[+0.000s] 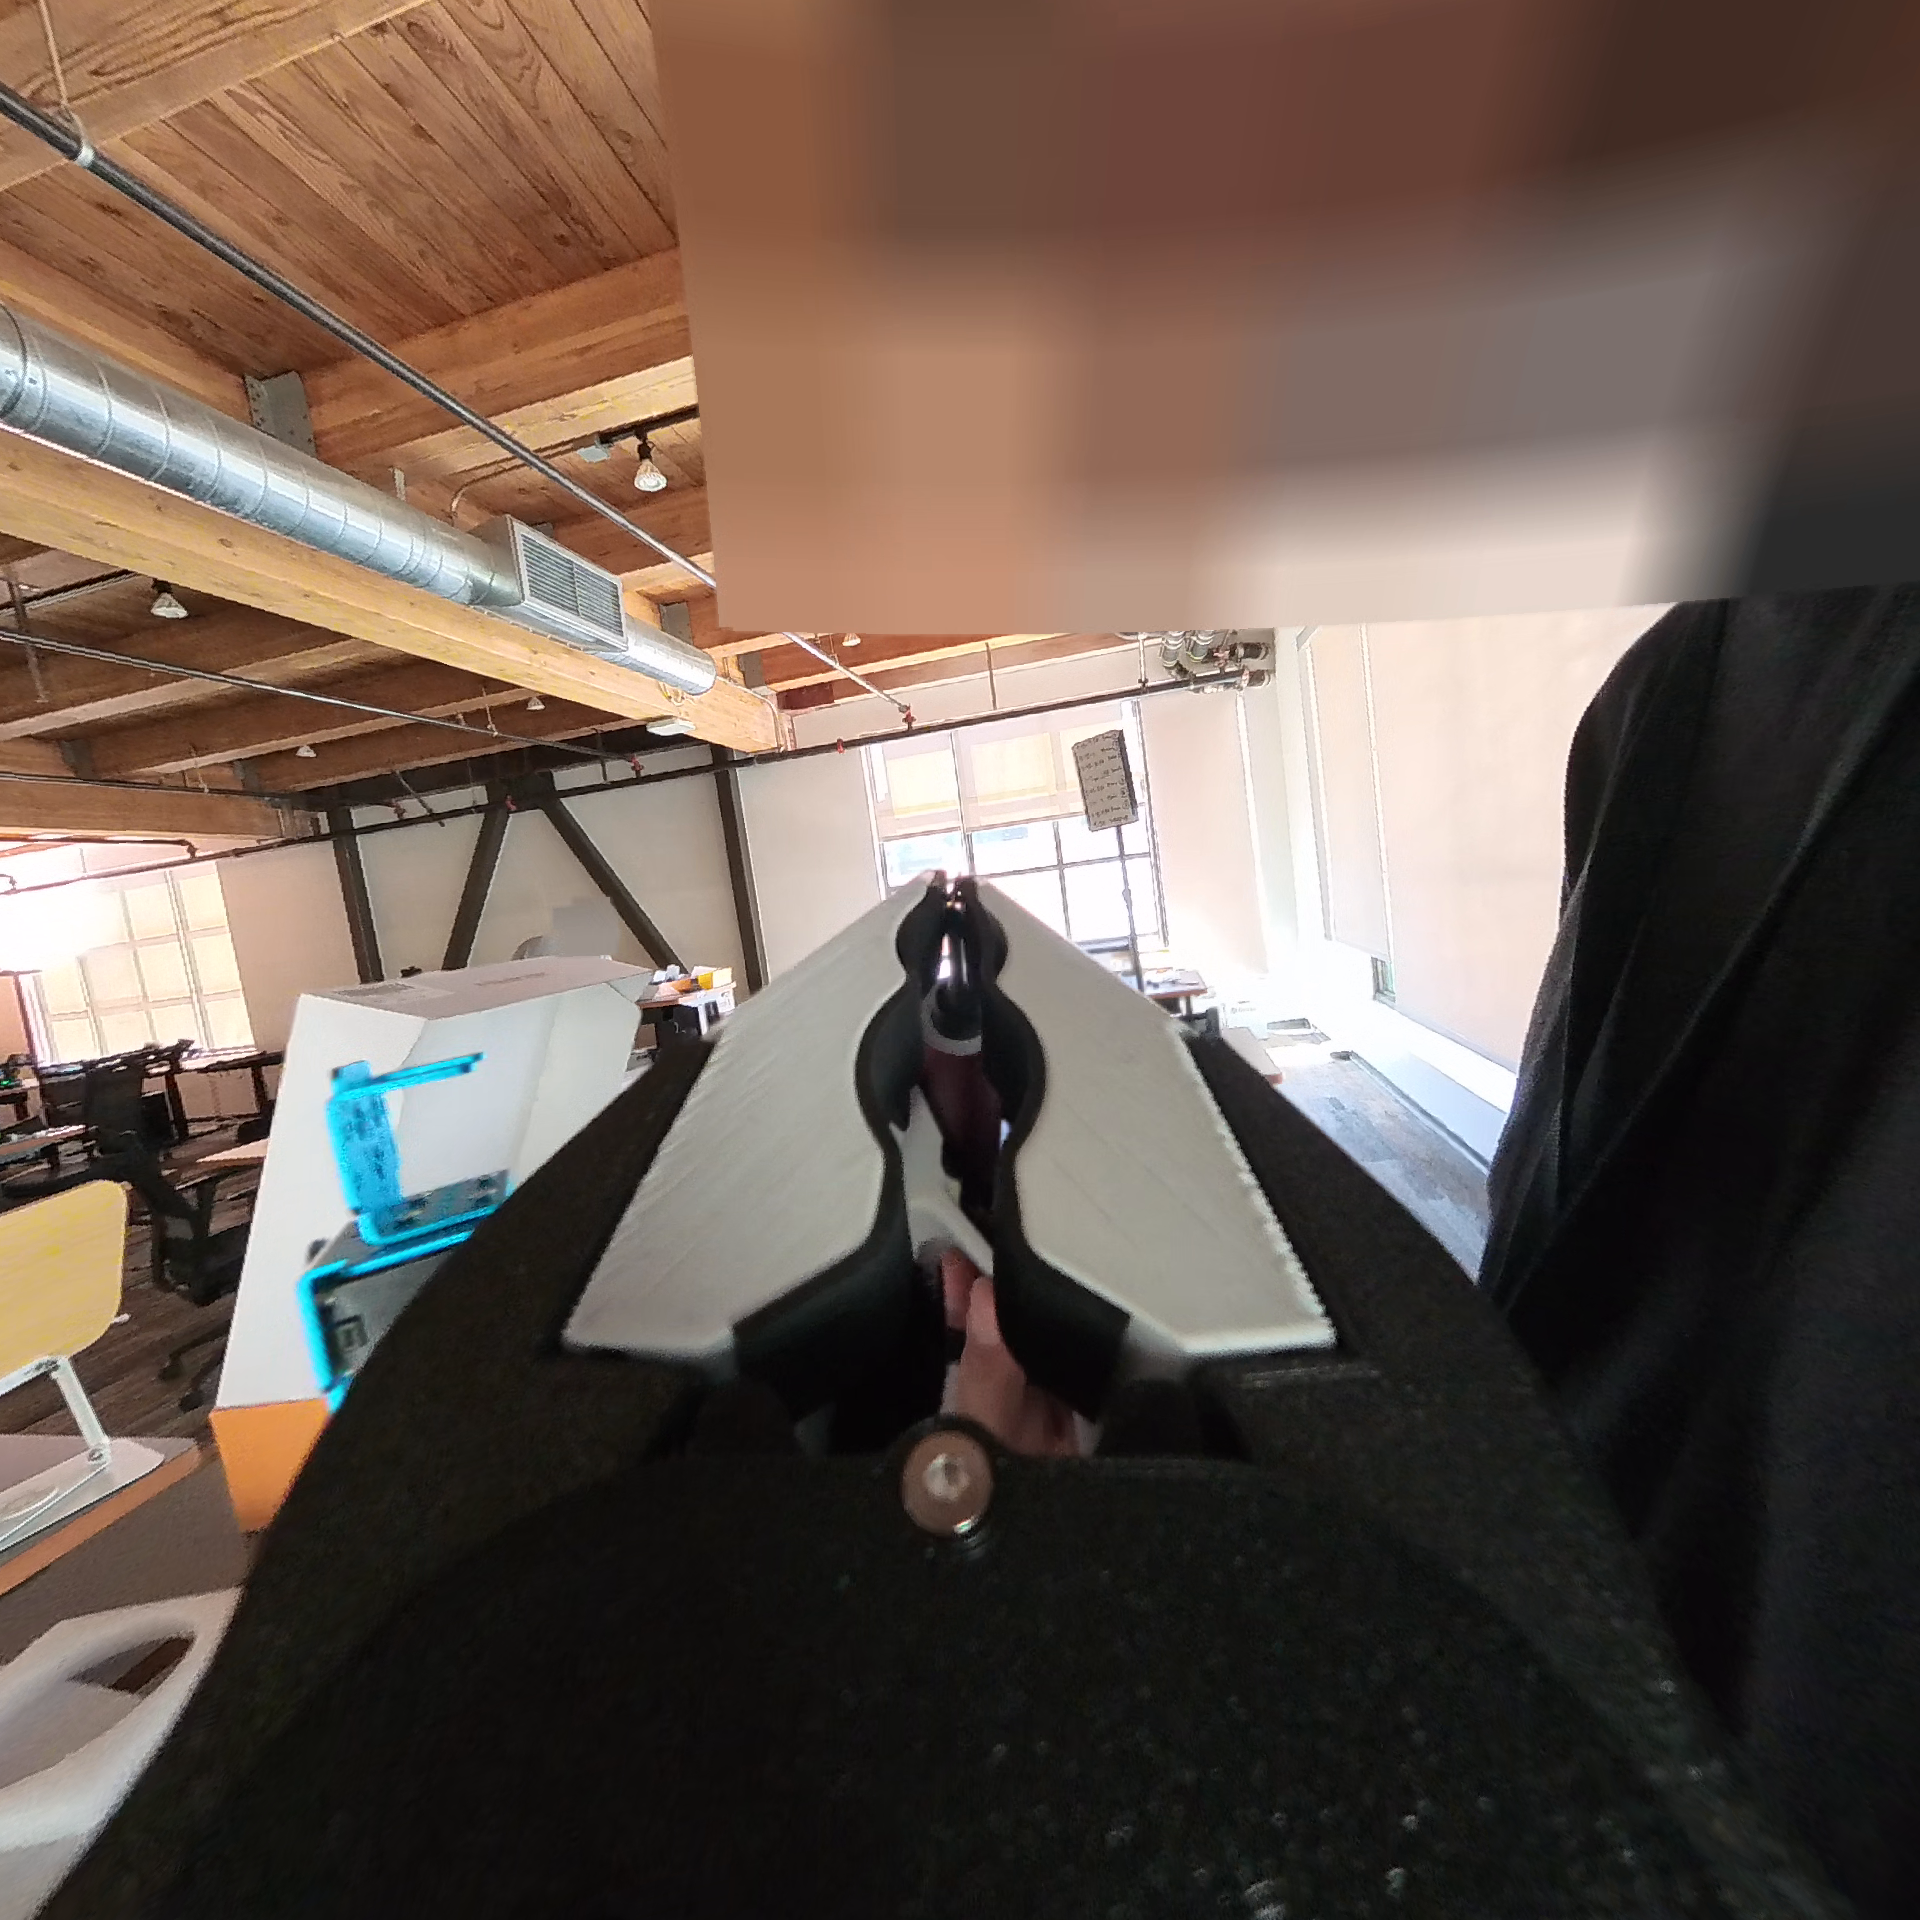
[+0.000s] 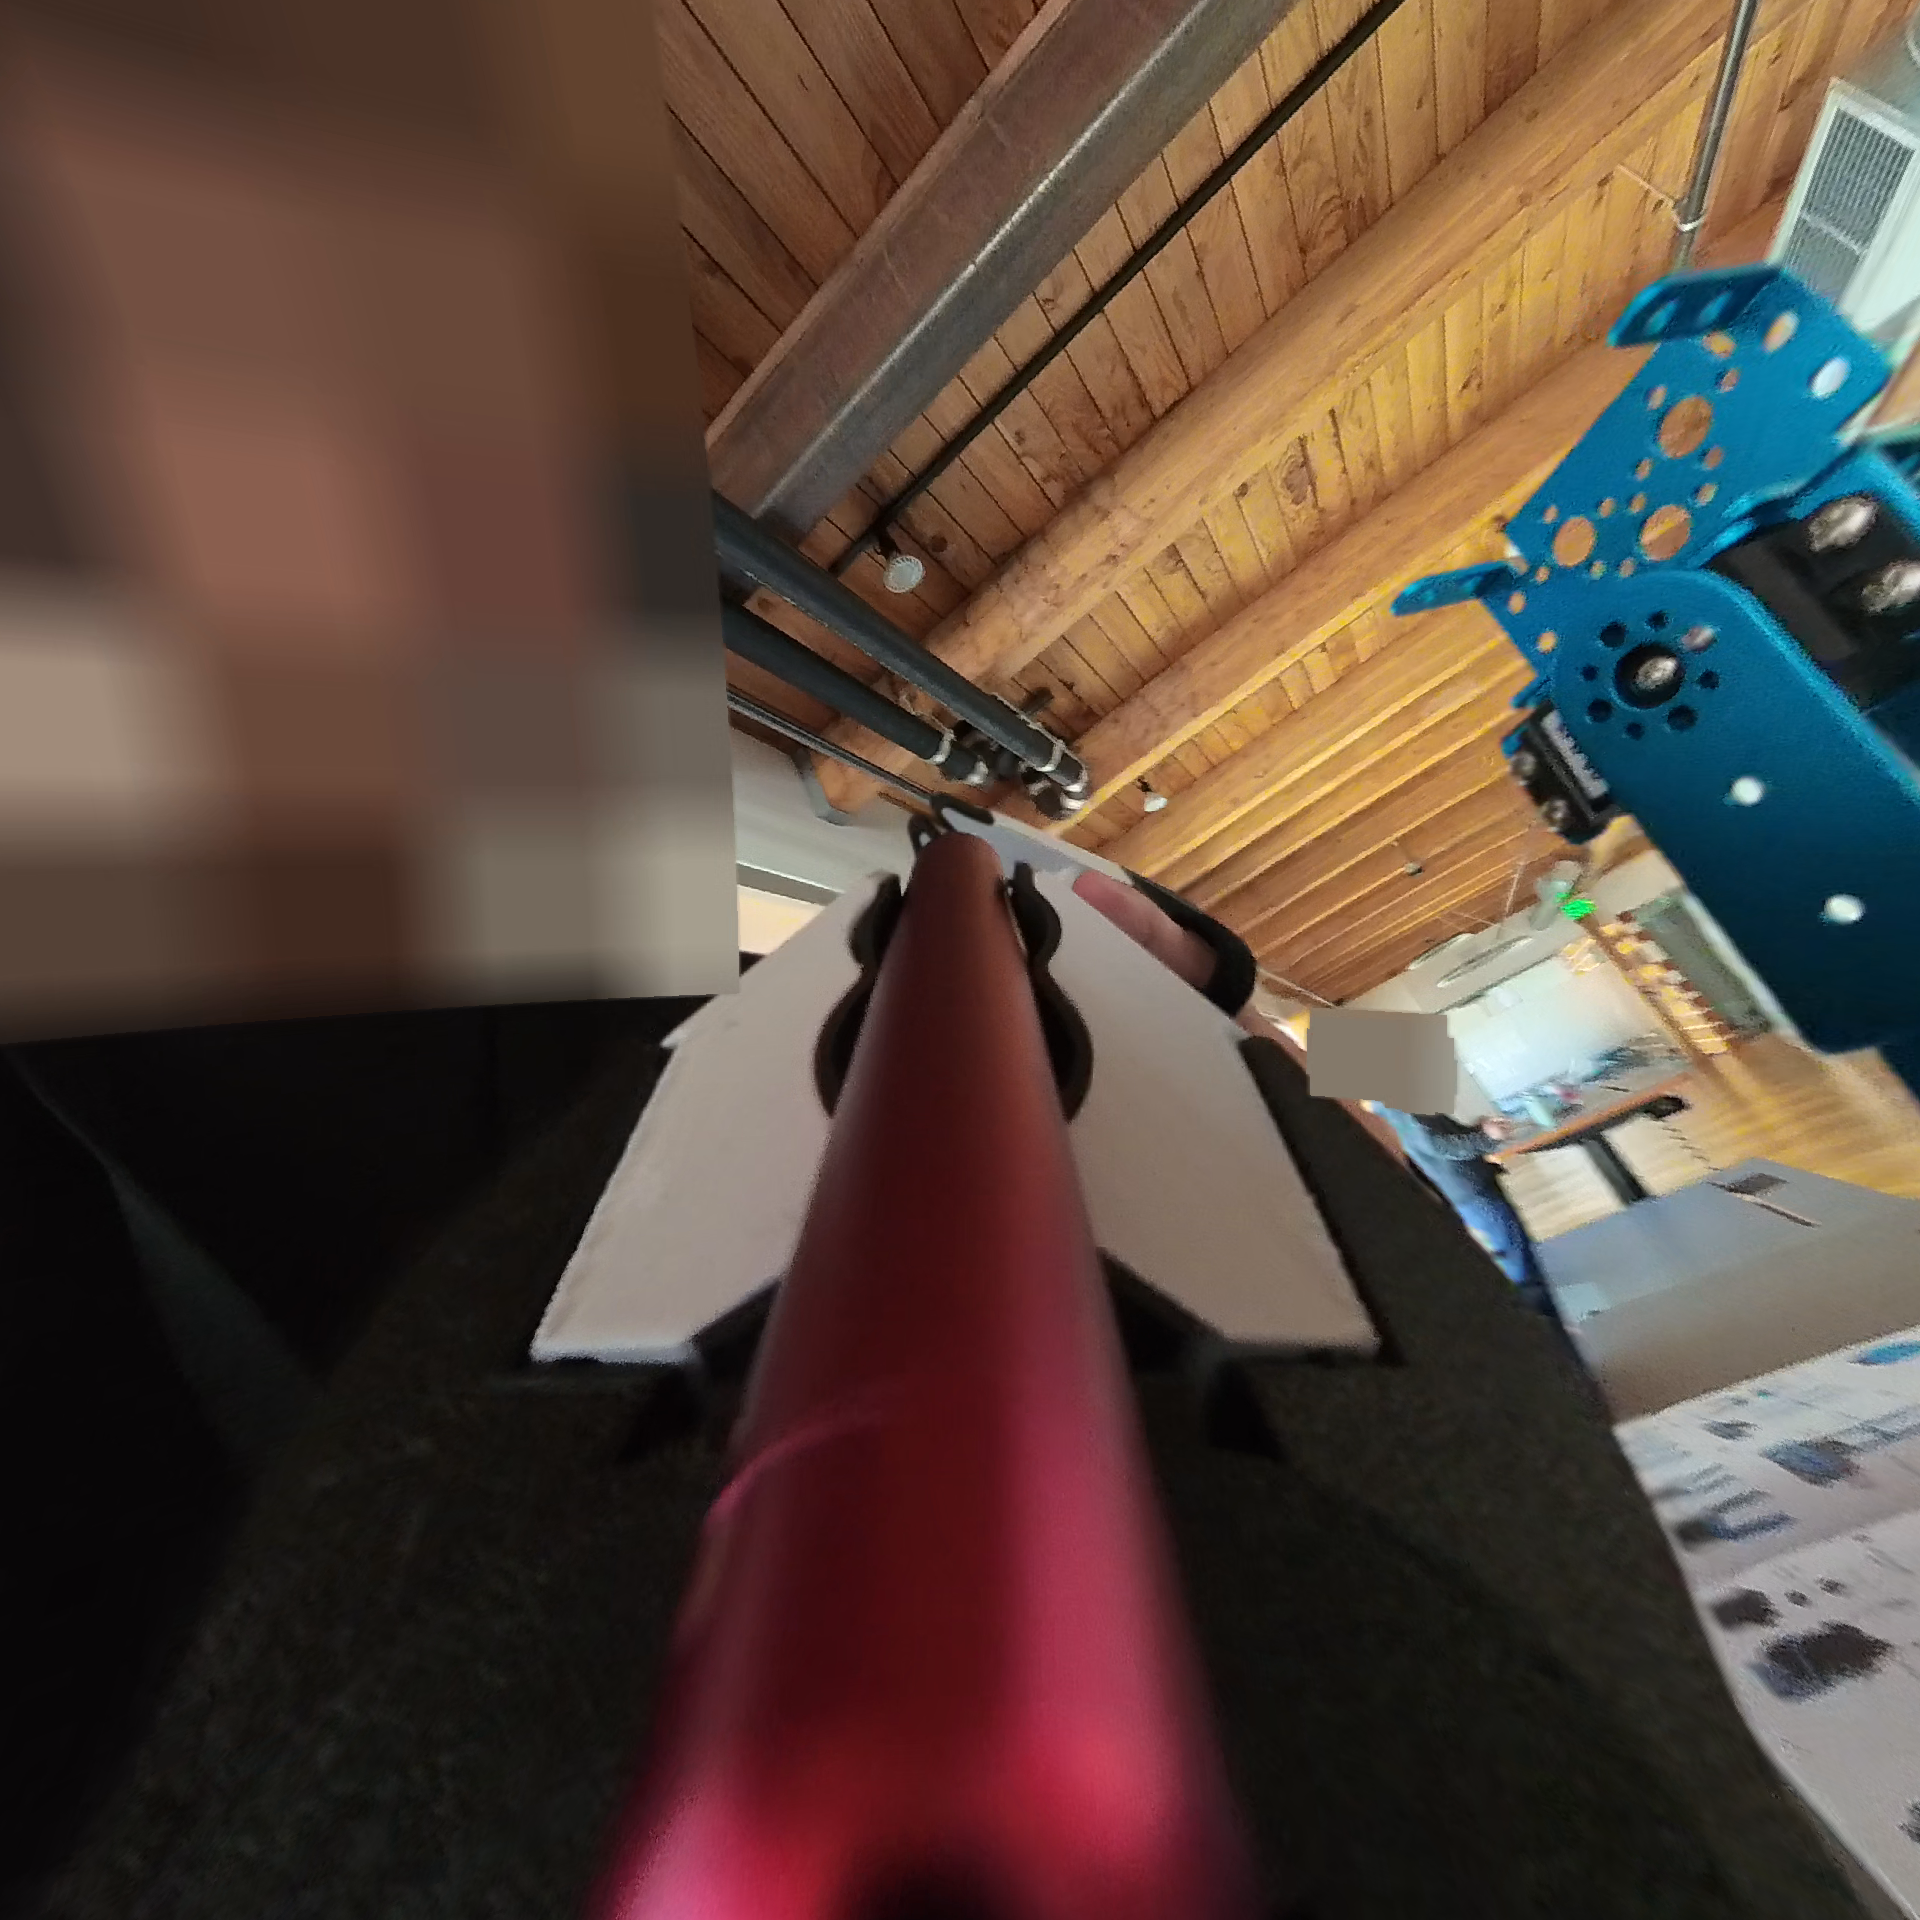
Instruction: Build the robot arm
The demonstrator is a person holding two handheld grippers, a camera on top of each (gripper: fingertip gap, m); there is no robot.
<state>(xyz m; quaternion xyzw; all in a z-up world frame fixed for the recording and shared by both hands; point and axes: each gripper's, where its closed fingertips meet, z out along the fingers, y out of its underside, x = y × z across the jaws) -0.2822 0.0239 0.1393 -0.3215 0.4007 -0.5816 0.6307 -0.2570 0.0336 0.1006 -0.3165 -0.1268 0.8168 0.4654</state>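
Your left gripper (image 1: 953,891): white ridged fingers (image 1: 1132,1132) pressed nearly together, clamped on thin maroon rod (image 1: 961,1091) with pale collar, seated in black scalloped inner pads. Fingertip shows behind it. White box (image 1: 457,1049) lower left, flap raised, contents hidden. Blue perforated metal bracket (image 1: 390,1132) just before it.

Your right gripper (image 2: 951,862): white fingers (image 2: 707,1174) closed around smooth red matte tube (image 2: 935,1351), which runs lengthwise toward lens and blocks centre. Blue holed bracket (image 2: 1704,582) upper right; wooden plank ceiling (image 2: 1195,520) behind.
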